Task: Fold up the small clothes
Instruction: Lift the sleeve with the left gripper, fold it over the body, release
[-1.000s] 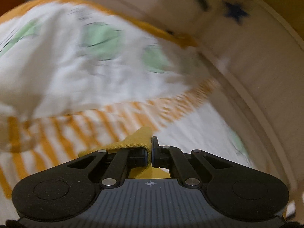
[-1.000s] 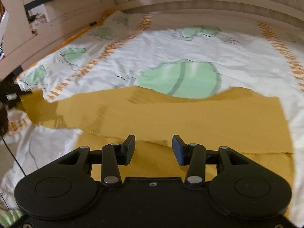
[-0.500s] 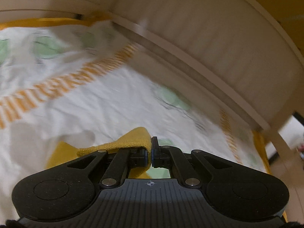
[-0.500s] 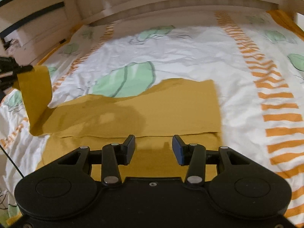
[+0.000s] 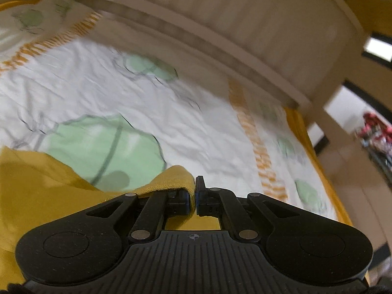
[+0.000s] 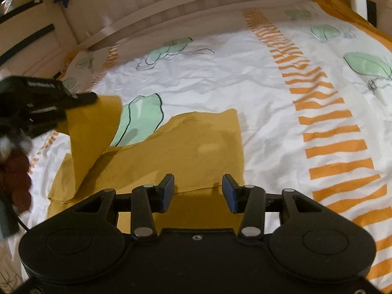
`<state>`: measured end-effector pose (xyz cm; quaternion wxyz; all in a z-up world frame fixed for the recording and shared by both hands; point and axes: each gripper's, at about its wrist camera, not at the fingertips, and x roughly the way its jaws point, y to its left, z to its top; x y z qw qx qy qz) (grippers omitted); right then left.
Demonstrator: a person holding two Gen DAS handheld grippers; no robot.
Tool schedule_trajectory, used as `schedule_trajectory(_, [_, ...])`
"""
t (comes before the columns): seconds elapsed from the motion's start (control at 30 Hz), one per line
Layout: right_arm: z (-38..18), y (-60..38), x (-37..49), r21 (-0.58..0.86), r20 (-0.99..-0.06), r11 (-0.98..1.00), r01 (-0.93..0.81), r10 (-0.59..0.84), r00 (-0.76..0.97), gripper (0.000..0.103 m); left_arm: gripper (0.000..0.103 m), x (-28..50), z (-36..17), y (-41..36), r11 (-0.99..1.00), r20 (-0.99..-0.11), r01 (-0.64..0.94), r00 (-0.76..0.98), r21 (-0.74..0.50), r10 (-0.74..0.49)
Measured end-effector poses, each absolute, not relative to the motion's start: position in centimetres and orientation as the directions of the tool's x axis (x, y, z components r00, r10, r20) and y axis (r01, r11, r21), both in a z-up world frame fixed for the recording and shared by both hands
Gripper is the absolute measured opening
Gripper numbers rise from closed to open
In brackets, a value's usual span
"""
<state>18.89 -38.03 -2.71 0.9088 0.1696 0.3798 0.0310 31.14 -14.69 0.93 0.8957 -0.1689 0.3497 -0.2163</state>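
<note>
A mustard-yellow garment (image 6: pixel 186 152) lies on the bed sheet (image 6: pixel 257 93), partly folded over itself. My left gripper (image 5: pixel 195 196) is shut on one end of the garment (image 5: pixel 176 178) and holds that end lifted above the rest. In the right wrist view the left gripper (image 6: pixel 80 98) is at the left, with the lifted flap (image 6: pixel 95 132) hanging from it. My right gripper (image 6: pixel 198 191) is open and empty, just above the garment's near edge.
The white sheet has green leaf prints and orange striped bands (image 6: pixel 325 127). A pale slatted bed rail (image 6: pixel 196 2) runs along the far side, and a side rail (image 6: pixel 31 34) is at the left. The bed's right edge (image 5: pixel 318 161) drops to the floor.
My left gripper has carried the garment's end up and rightward over the rest, folding the garment shorter. My right gripper stayed open and shifted with the view turning right.
</note>
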Motion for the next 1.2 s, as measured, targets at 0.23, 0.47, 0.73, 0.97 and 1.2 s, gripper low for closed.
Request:
schedule_trajectory(0.23, [-2.9,-38.4,19.2,0.325,-0.684,0.941,0.09,0.169,0.71,0.053,0.032,30.1,1.4,-16.2,0.822,-0.549,0.396,0.612,-0.409,-0.568])
schedule_trajectory(0.47, [-3.4,-38.0,19.5,0.308,-0.694,0.947,0.088,0.161,0.701,0.053,0.041,29.9,2.9,-15.2,0.782,-0.511,0.457,0.593,-0.423,-0.622])
schedule_trajectory(0.73, [-3.7,-37.7,19.6,0.307,-0.7,0.948,0.08,0.168,0.694,0.053,0.047,29.9,3.1,-18.6,0.768,-0.576,0.541,0.525,-0.343,-0.627])
schedule_trajectory(0.97, [-3.2,-38.5,19.5,0.325,-0.69,0.941,0.093,0.169,0.703,0.053,0.059,30.0,2.4,-21.6,0.758,-0.618,0.577,0.487,-0.303,-0.617])
schedule_trajectory(1.2, [-3.0,-38.8,19.5,0.336,-0.693,0.936,0.101,0.173,0.7,0.053,0.077,29.7,2.6,-23.1,0.744,-0.638,0.614,0.468,-0.263,-0.612])
